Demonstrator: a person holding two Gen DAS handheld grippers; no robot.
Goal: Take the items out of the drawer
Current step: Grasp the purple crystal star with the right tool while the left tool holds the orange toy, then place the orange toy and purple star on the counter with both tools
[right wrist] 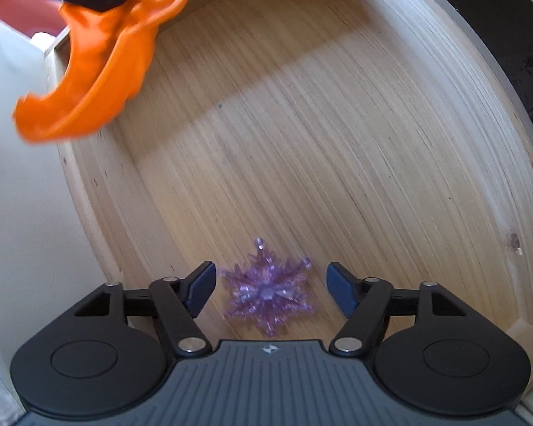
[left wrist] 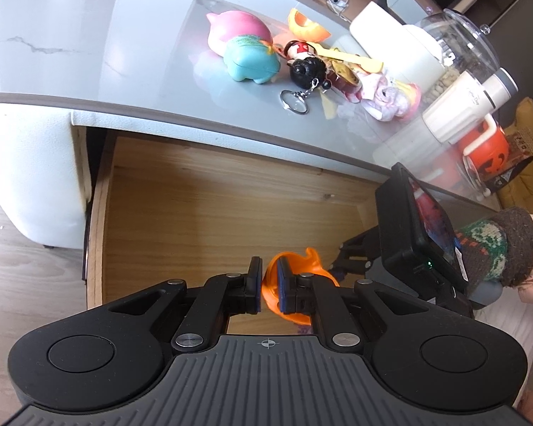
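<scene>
Purple snowflake (right wrist: 268, 293) lies flat on the drawer (right wrist: 302, 124) floor, bracketed by the spread right tool (right wrist: 269, 293), presumably aligned for pickup. Orange shell piece (left wrist: 295, 277) is pinched by the left tool (left wrist: 270, 285) above the drawer, likely bound for the tabletop (left wrist: 124, 64) toys.

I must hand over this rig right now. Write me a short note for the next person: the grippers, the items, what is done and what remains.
Left gripper: shut on the orange plastic piece, held above the open drawer, not yet put down.
Right gripper: open, inside the drawer, jaws on either side of the purple snowflake, not touching it.
Done: several toys already lie on the tabletop.
Left: set the orange piece on the tabletop, close on the snowflake and lift it out. No other item shows in the drawer.
</scene>
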